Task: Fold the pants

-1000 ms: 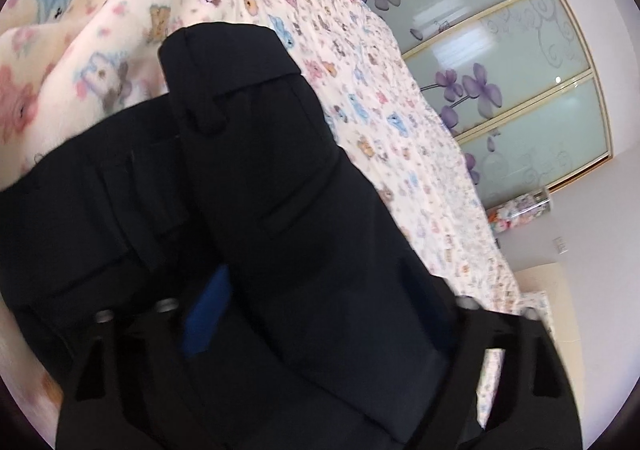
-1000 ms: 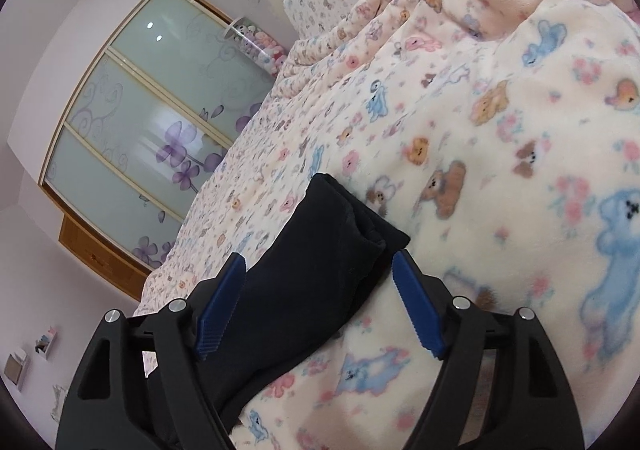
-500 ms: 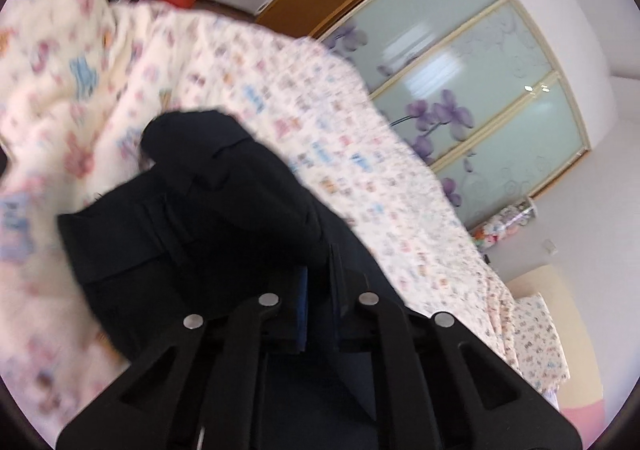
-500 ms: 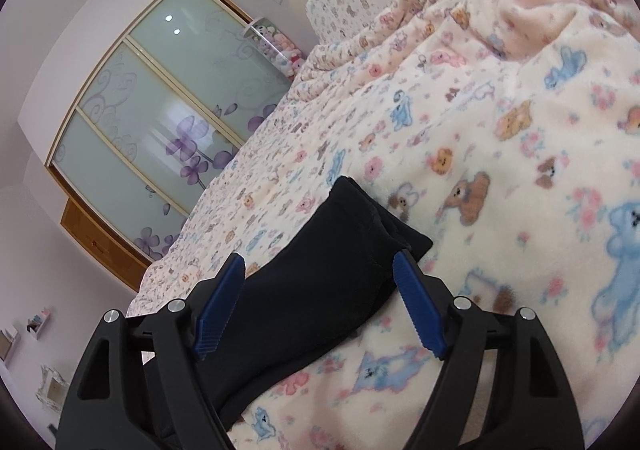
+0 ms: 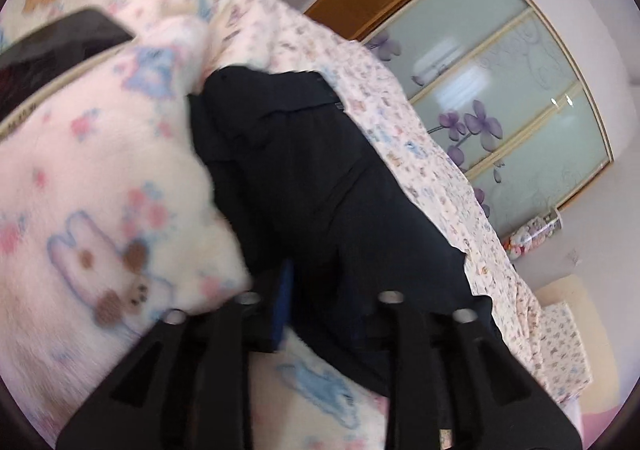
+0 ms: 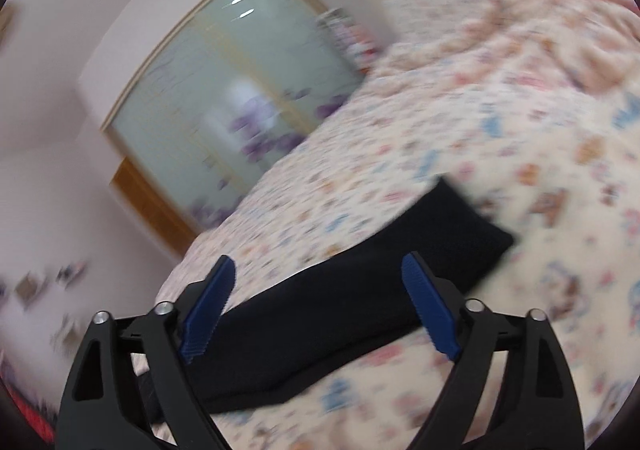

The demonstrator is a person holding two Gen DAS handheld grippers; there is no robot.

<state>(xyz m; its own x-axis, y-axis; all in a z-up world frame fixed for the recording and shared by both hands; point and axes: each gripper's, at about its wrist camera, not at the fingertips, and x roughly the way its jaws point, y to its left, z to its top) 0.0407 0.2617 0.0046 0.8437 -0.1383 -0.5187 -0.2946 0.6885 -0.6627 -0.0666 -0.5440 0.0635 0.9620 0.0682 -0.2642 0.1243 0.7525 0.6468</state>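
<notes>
Left gripper [image 5: 320,302] is pinching the black pants [image 5: 320,186], which are lying on the printed blanket [image 5: 100,178] toward 12 o'clock. Right gripper [image 6: 320,306] is gaping wide, holding nothing, hovering above a pant leg [image 6: 360,282].

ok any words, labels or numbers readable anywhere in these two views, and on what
None can be read.
Small tag on the black pants, at the waistband: too small and blurred to read.
Pale strip along the edge of the dark flat object on the blanket: faint marks, too blurred to read.
Wardrobe doors: only purple flower patterns, no text.
The right wrist view is motion-blurred; no lettering shows there.
</notes>
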